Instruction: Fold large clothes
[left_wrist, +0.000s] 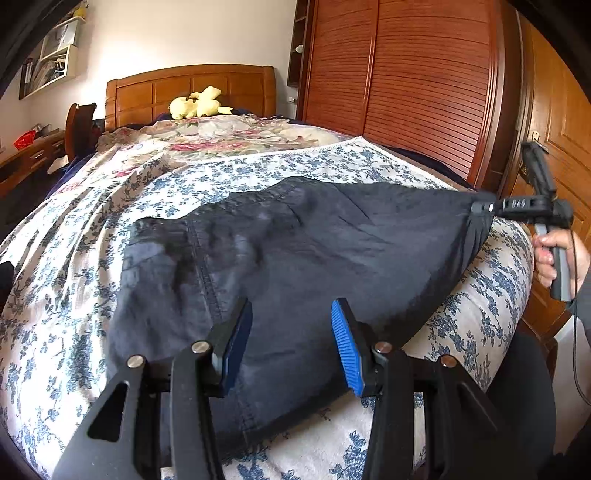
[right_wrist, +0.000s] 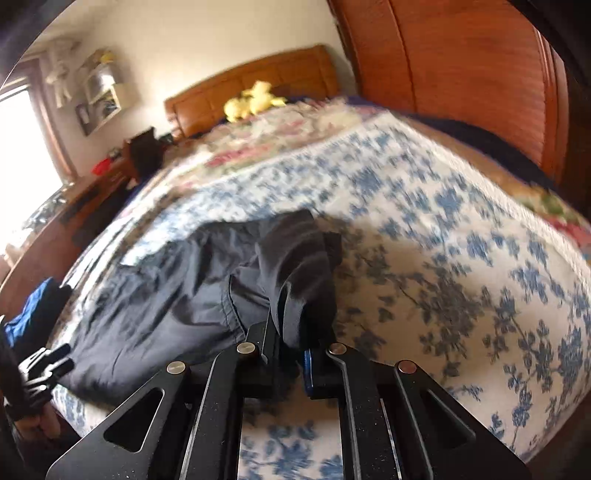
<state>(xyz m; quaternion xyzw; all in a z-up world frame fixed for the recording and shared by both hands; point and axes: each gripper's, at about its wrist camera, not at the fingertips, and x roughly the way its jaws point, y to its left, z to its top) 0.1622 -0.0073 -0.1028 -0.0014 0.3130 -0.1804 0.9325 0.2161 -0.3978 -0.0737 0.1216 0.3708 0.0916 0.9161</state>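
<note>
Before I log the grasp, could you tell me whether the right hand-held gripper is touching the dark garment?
Touching: the right wrist view shows the right hand-held gripper shut on a bunch of the dark garment.

No readable txt or labels in either view.

Your left wrist camera sits low over the dark garment (left_wrist: 295, 258), facing the headboard (left_wrist: 192, 92). Your right wrist camera, close behind the right gripper (right_wrist: 291, 339), shares that bed and headboard.
</note>
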